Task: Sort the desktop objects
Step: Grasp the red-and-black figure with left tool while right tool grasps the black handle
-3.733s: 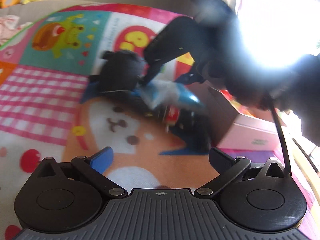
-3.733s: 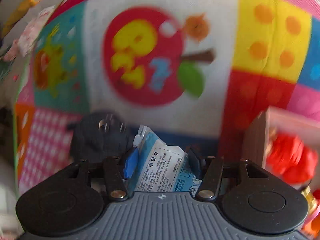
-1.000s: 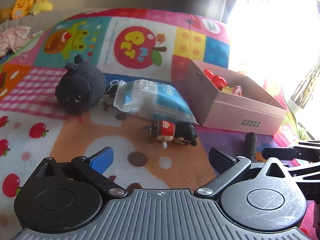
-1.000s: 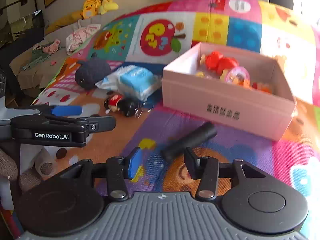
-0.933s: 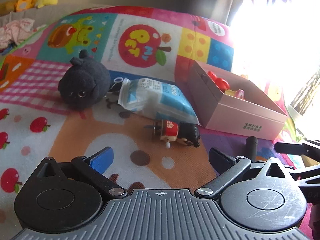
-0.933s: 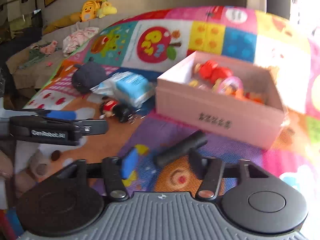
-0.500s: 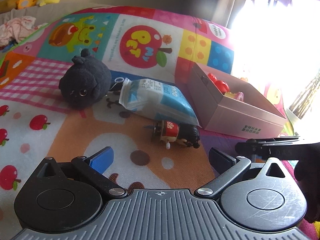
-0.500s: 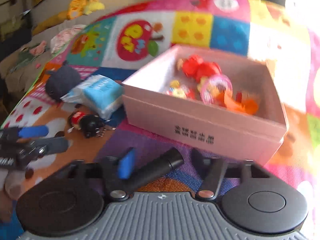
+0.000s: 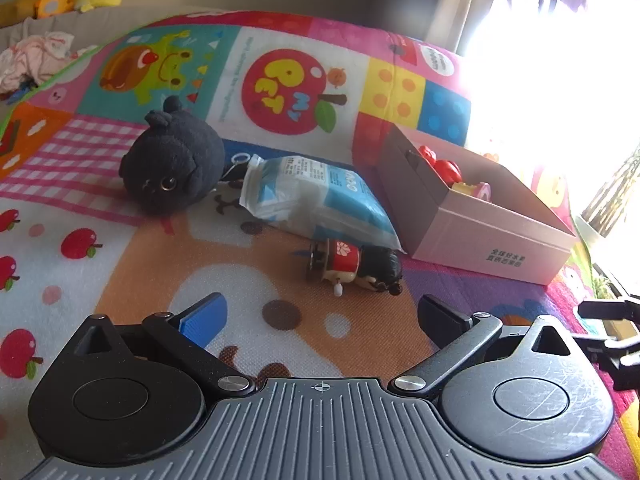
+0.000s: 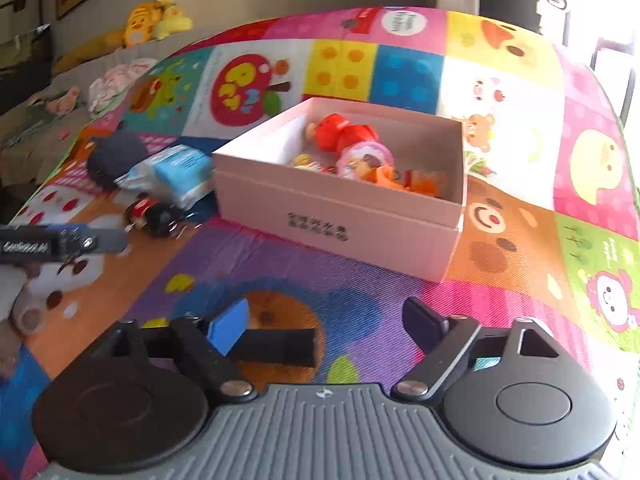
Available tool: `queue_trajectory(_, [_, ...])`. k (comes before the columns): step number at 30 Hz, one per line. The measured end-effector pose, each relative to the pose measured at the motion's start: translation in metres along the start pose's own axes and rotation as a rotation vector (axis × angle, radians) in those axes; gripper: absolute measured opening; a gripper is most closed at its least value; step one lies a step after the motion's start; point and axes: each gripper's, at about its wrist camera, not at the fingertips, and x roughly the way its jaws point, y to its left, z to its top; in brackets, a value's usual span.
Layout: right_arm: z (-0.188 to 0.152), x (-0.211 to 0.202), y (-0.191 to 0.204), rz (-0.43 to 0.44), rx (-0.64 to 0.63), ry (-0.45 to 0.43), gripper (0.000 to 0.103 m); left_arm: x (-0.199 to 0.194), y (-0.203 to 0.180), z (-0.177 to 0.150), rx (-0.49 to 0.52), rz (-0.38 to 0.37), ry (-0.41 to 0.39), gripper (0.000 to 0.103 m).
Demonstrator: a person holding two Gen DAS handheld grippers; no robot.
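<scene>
Right now right gripper point(image 10: 326, 326) jaws opening, black cylinder point(image 10: 280, 346) between them, long axis crosswise, against blue left pad, clear of right pad. Pink box point(image 10: 340, 232) lies ahead. Left gripper point(image 9: 320, 316) spread wide, holding nothing; wind-up toy point(image 9: 354, 266) ahead of it.

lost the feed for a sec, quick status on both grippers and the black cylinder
Left gripper open, empty. Right gripper opening, black cylinder lying on mat between its fingers, unpressed. Pink box just ahead, path clear.

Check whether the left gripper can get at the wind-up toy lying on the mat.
Probably yes: the left gripper stands open, facing the wind-up toy with only bare mat between them.
</scene>
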Motion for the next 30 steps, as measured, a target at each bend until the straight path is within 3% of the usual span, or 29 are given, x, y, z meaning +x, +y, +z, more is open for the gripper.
queue_trajectory(4, [-0.012,-0.004,0.021,0.076,0.014,0.050,0.089,-0.001,0.001,0.000,-0.004,0.009,-0.005,0.103])
queue_trajectory(9, [-0.030,-0.006,0.033,0.028,0.044,0.031,0.089,-0.001,0.001,0.000,-0.005,0.010,-0.005,0.103])
queue_trajectory(12, [-0.033,-0.010,0.033,-0.011,0.068,0.016,0.077,0.000,0.000,0.000,0.000,0.014,-0.003,0.103])
queue_trajectory(20, [-0.027,-0.006,0.027,-0.095,0.054,-0.043,0.076,0.020,-0.039,0.011,0.182,0.045,0.042,0.103])
queue_trajectory(27, [-0.019,0.005,0.027,-0.102,0.053,-0.075,0.079,0.049,-0.057,0.023,0.243,0.117,0.048,0.103])
queue_trajectory(28, [-0.019,0.003,0.025,-0.101,0.064,-0.086,0.087,0.050,-0.059,0.023,0.254,0.124,0.049,0.099])
queue_trajectory(30, [-0.020,0.001,0.019,-0.093,0.101,-0.102,0.096,0.053,-0.060,0.022,0.274,0.135,0.067,0.074])
